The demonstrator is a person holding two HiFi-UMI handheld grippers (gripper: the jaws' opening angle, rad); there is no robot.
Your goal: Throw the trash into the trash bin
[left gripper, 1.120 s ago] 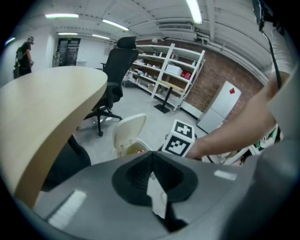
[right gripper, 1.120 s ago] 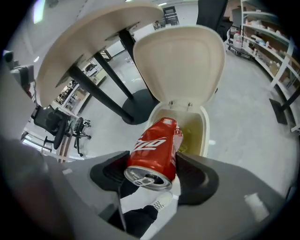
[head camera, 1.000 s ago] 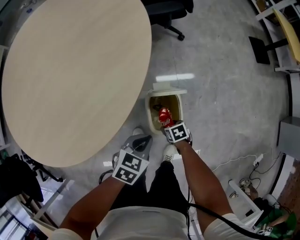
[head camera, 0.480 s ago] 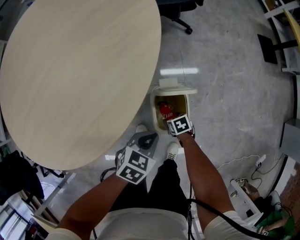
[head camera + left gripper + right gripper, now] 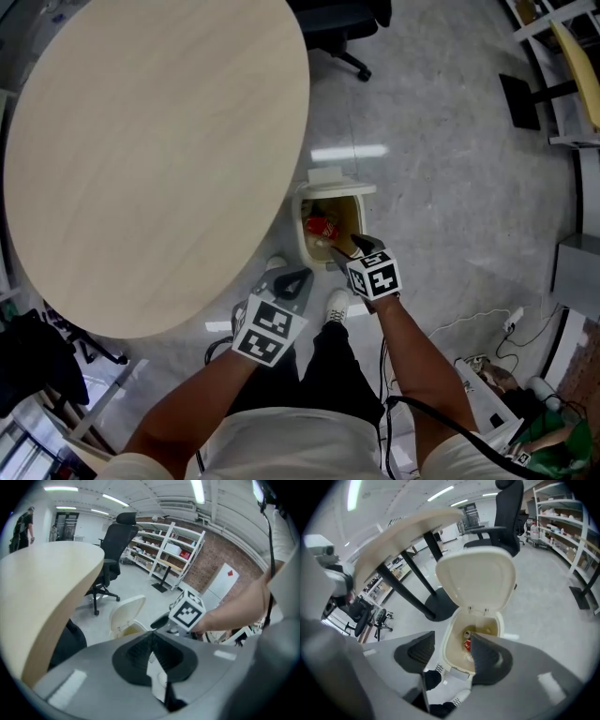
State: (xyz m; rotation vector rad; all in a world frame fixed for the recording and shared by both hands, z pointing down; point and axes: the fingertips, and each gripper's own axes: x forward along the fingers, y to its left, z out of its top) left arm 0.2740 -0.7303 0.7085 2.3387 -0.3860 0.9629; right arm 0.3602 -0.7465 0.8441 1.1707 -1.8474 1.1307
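The right claw (image 5: pixel 345 247), released and just narrowing, is hovering empty over the trash bin (image 5: pixel 302 236) containing a red can (image 5: pixel 322 227); the left claw (image 5: pixel 286 281) is hanging clenched.

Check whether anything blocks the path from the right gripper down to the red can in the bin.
Nothing visible does. The lid stands open and the red can lies uncovered inside the trash bin. The right gripper hangs above the bin's front rim, jaws apart, just closing somewhat, nothing between them.

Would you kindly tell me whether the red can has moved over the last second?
Yes. The red can has dropped from the level of the trash bin rim down to its bottom.
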